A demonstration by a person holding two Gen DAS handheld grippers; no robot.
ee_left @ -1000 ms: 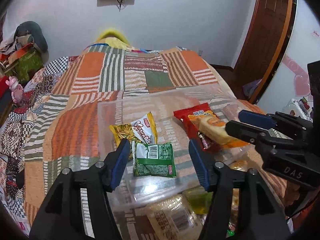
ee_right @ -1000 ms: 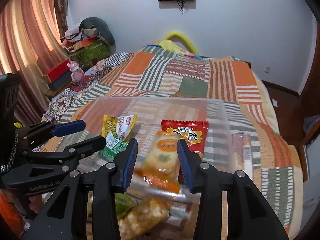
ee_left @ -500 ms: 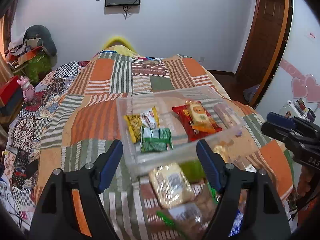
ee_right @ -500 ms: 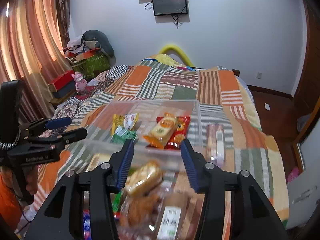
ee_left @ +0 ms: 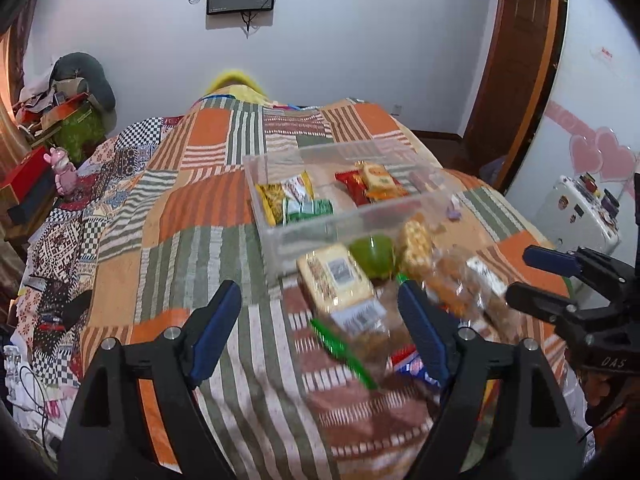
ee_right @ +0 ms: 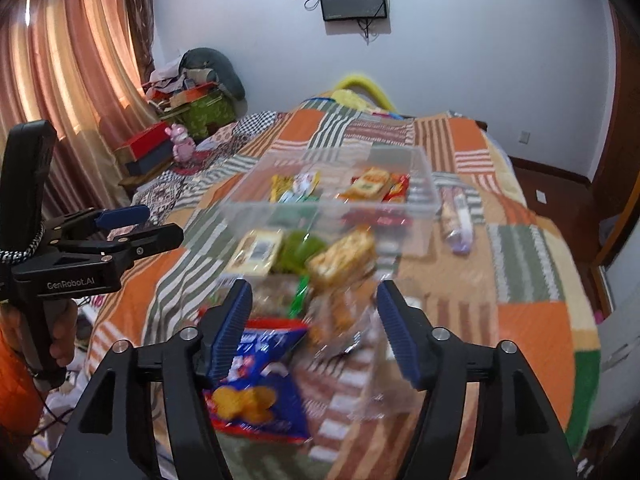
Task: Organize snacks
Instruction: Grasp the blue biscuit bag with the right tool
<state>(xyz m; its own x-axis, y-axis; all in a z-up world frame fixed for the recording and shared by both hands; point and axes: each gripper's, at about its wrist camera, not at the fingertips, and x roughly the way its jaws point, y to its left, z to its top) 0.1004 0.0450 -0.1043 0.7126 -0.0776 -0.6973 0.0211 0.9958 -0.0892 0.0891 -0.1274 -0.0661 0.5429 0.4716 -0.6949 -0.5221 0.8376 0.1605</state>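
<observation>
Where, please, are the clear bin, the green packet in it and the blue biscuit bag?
Clear bin (ee_left: pixel 320 236): left wrist view, near wall.
Green packet (ee_left: pixel 310 210): left wrist view, its middle.
Blue biscuit bag (ee_right: pixel 256 384): right wrist view, its front.

Snack bin and loose packets laid out on the bed

A clear bin (ee_left: pixel 276 240) is set on the quilt (ee_left: pixel 192 208), with packets (ee_left: pixel 296 200) lying inside it (two clusters, left and right). Loose snacks (ee_left: pixel 340 280) are heaped on the quilt just before the bin's near wall, and one wrapped roll (ee_right: pixel 456 220) lies beside the bin's right wall.
</observation>
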